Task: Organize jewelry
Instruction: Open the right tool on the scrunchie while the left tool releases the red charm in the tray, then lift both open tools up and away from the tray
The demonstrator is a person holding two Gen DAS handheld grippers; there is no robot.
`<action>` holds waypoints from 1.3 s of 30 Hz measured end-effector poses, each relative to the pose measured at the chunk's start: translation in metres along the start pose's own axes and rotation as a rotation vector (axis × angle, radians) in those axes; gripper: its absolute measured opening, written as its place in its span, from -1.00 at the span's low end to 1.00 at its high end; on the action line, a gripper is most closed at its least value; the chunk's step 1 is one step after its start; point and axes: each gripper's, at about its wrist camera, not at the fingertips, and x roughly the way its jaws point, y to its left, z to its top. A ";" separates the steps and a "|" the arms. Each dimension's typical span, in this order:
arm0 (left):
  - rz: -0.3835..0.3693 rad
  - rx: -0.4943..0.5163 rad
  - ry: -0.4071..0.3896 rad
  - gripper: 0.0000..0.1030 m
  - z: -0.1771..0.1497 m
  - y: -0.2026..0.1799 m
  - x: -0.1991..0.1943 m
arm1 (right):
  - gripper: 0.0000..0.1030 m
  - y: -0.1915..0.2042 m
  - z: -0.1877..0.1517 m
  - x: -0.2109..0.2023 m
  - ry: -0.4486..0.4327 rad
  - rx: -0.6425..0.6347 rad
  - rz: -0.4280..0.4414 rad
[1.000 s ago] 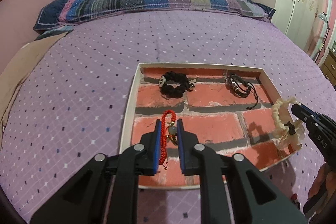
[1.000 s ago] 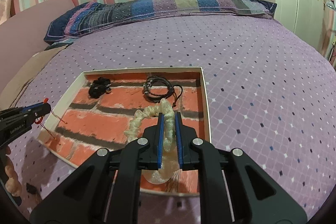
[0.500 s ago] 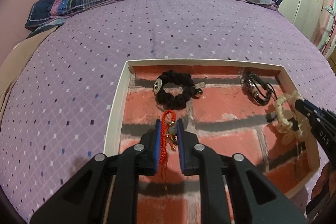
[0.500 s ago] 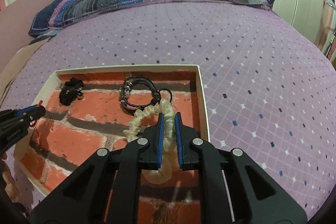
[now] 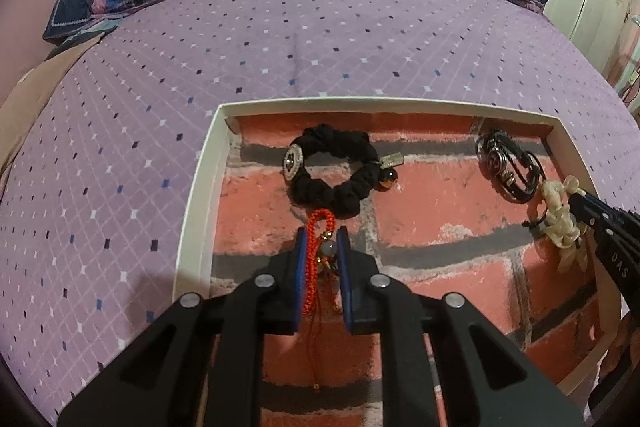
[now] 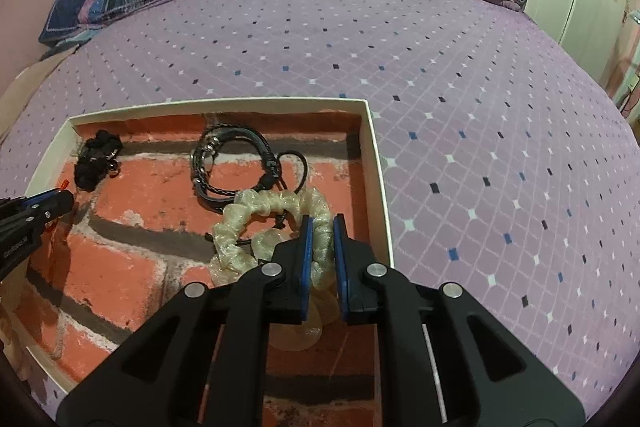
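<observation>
Left wrist view alone: a red bracelet is clamped by the left gripper; right wrist view alone: a cream scrunchie is pinched by the right gripper

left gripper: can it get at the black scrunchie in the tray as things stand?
Probably not yet. The left gripper is shut on the red cord bracelet, so its fingers are occupied. The path itself looks free: the black scrunchie lies just ahead of it on the tray floor, uncovered.
</observation>
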 end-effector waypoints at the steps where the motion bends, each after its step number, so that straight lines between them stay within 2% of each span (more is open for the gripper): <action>1: 0.000 -0.002 0.001 -0.71 0.000 0.000 0.001 | -0.78 0.000 0.001 0.001 0.004 -0.001 0.001; 7: 0.010 -0.011 0.010 -0.70 -0.002 0.004 0.003 | -0.72 0.000 0.002 0.008 0.037 -0.010 -0.001; 8: 0.016 -0.010 0.008 -0.69 -0.002 0.004 0.003 | -0.64 0.000 0.002 0.008 0.039 -0.011 0.004; 9: 0.022 -0.008 0.009 -0.69 -0.002 0.004 0.001 | -0.46 0.000 0.003 0.007 0.040 -0.010 0.008; 12: 0.024 -0.018 0.010 -0.69 0.000 0.007 -0.004 | -0.31 -0.002 0.005 0.001 0.039 -0.007 0.047; 13: 0.018 -0.019 0.009 -0.65 0.000 0.008 -0.008 | -0.17 -0.003 0.006 -0.003 0.035 0.004 0.067; 14: 0.011 -0.018 0.008 -0.58 0.001 0.009 -0.012 | -0.02 -0.005 0.008 -0.007 0.029 0.016 0.077; 15: 0.009 -0.018 0.003 -0.28 0.001 0.009 -0.016 | 0.15 -0.007 0.010 -0.013 0.017 0.028 0.081; 16: 0.022 -0.017 -0.021 0.08 0.002 0.010 -0.027 | 0.23 -0.010 0.012 -0.018 0.007 0.039 0.101; 17: 0.032 -0.015 -0.045 0.17 0.003 0.010 -0.034 | 0.27 -0.014 0.014 -0.025 0.001 0.049 0.106; 21: 0.007 -0.029 -0.081 0.21 0.005 0.014 -0.062 | 0.43 -0.023 0.019 -0.051 -0.033 0.062 0.137; 26: -0.009 -0.038 -0.125 0.29 0.000 0.013 -0.103 | 0.71 -0.032 0.014 -0.098 -0.116 0.035 0.118; 27: -0.011 -0.037 -0.135 0.34 -0.002 0.013 -0.112 | 0.77 -0.033 0.012 -0.108 -0.134 0.029 0.118; 28: -0.010 -0.036 -0.148 0.50 -0.006 0.011 -0.126 | 0.81 -0.035 0.010 -0.118 -0.153 0.023 0.116; 30: 0.003 -0.035 -0.186 0.70 -0.014 0.008 -0.149 | 0.88 -0.039 0.004 -0.143 -0.198 0.009 0.103; 31: 0.017 -0.031 -0.216 0.72 -0.020 0.006 -0.165 | 0.91 -0.040 0.000 -0.154 -0.217 0.004 0.097; 33: 0.017 -0.018 -0.255 0.73 -0.031 0.002 -0.191 | 0.91 -0.043 -0.010 -0.180 -0.262 -0.007 0.086; 39: 0.014 -0.046 -0.323 0.80 -0.069 -0.006 -0.248 | 0.92 -0.060 -0.046 -0.234 -0.322 -0.011 0.080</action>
